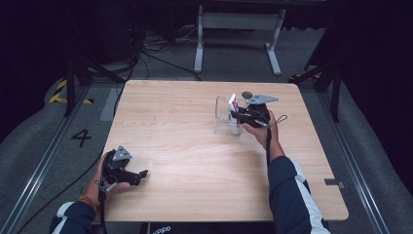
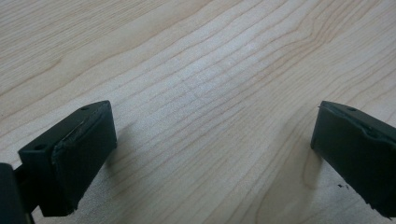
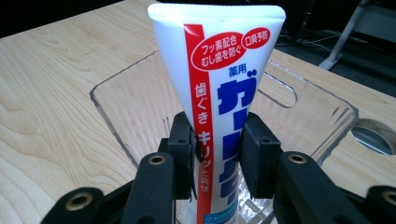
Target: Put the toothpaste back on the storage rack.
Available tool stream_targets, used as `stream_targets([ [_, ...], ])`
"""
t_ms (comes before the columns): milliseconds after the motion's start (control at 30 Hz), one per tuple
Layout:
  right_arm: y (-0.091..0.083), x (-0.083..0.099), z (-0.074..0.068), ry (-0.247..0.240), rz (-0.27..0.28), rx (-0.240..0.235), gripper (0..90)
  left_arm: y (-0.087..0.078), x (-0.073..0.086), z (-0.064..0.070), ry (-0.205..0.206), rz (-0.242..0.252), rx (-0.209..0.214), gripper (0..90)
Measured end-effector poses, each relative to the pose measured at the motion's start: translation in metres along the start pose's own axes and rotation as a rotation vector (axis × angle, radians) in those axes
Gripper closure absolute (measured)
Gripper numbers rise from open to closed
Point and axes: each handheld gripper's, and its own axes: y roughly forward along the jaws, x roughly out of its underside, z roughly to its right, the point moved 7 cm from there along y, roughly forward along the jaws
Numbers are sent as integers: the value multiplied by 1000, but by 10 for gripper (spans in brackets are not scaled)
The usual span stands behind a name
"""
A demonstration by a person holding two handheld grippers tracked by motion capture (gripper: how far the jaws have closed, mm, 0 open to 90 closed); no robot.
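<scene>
Bare tabletop (image 1: 195, 146) beyond clear box (image 1: 223, 117)

Pale wooden table (image 1: 185, 146) set on grey floor (image 1: 29, 146), flanked at left by a metal floor rail (image 1: 44, 161). Beyond the far edge, a white metal stand (image 1: 238, 20) and tangled black cables (image 1: 146, 48). At left, a painted "4" (image 1: 81, 137) near yellow-black hazard tape (image 1: 59, 91).

Light wood table (image 1: 195, 146) on grey carpet floor (image 1: 44, 131); dark surroundings; white table frame (image 1: 238, 29) behind; floor rails (image 1: 39, 170).
</scene>
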Motion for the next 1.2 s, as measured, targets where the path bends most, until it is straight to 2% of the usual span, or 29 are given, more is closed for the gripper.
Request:
stream_targets([
  [533, 1, -3, 1, 13, -38, 1, 661, 0, 0, 0, 0, 0, 0, 7],
  [733, 0, -6, -1, 25, -24, -10, 628, 0, 0, 0, 4, -1, -1, 7],
  [1200, -10, -13, -5, -8, -35, -5, 607, 0, 0, 0, -1, -1, -1, 7],
])
